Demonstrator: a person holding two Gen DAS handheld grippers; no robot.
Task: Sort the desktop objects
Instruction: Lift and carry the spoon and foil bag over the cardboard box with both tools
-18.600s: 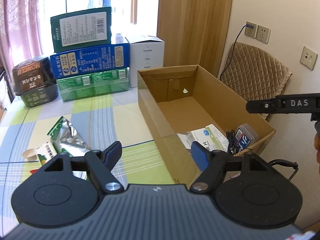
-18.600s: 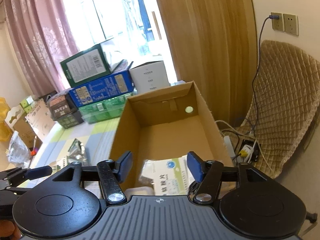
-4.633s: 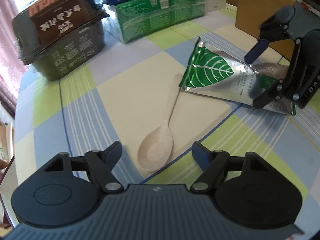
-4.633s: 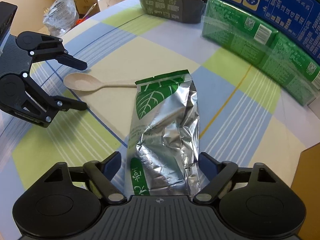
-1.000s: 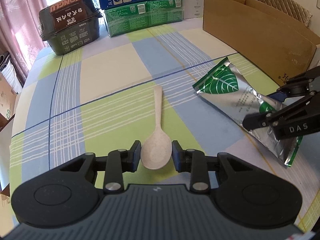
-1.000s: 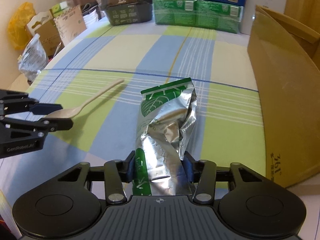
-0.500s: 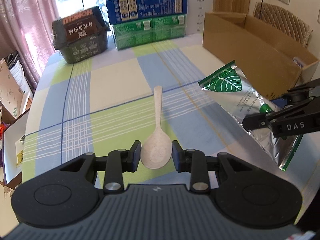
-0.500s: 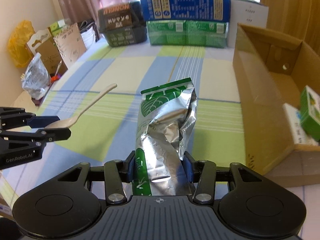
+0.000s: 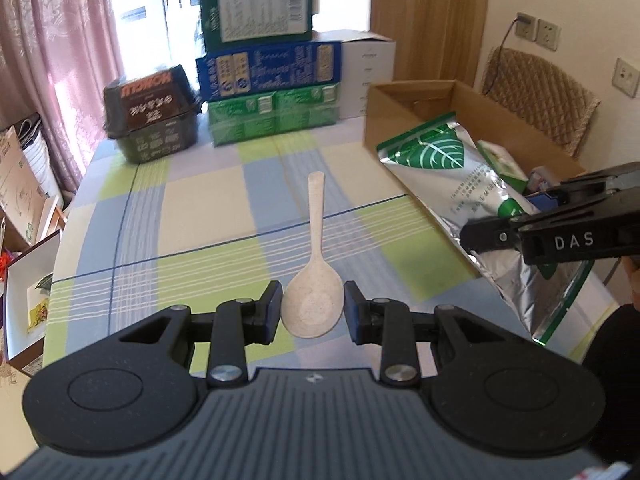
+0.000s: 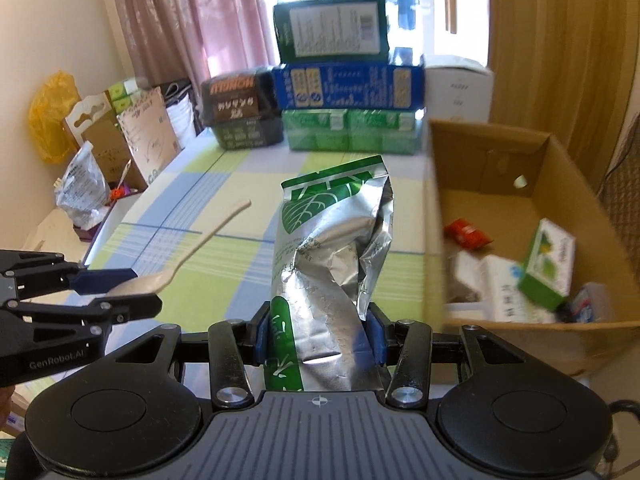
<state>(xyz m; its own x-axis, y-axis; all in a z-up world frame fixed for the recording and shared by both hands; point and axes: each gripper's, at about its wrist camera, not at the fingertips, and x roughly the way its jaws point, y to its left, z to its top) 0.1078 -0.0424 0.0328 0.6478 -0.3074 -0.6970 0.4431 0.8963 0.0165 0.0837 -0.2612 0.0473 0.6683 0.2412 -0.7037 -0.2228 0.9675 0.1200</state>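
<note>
Checked tablecloth (image 9: pixel 192 216) in blue, green and cream squares across the table, seen from above in both wrist views. At the right edge, open cardboard box (image 10: pixel 496 184) with small items on its floor: green-and-white carton (image 10: pixel 548 264) leaning on a white pack (image 10: pixel 500 288), red packet (image 10: pixel 466 234) near the left wall. At the far end of the table, stack of boxes: dark green box (image 9: pixel 256 10) on top, blue box (image 9: pixel 268 68) under it, green shrink-wrapped packs (image 9: pixel 276 116) at the bottom, white box (image 9: pixel 368 76) just to the right, black noodle tub (image 9: pixel 152 112) to the left. Pink curtain (image 9: pixel 52 40) behind, wooden panel (image 10: pixel 560 40) to the right.

Silver foil pouch with green leaf print (image 10: pixel 332 256), clear of the table, lower end clamped between the pads of the right gripper (image 10: pixel 318 340), upper end pointing toward the stack, just left of the box wall. In the left wrist view, same pouch (image 9: pixel 452 184) in front of the box's near corner, right gripper (image 9: pixel 560 232) across it.

Pale speckled spoon (image 9: pixel 314 300), also off the table, bowl pinched sideways by the left gripper (image 9: pixel 313 312), handle pointing away toward the stacked boxes. From the right wrist view, left gripper (image 10: pixel 116 292) clenched on the spoon's bowl (image 10: pixel 176 260), well left of the pouch.
</note>
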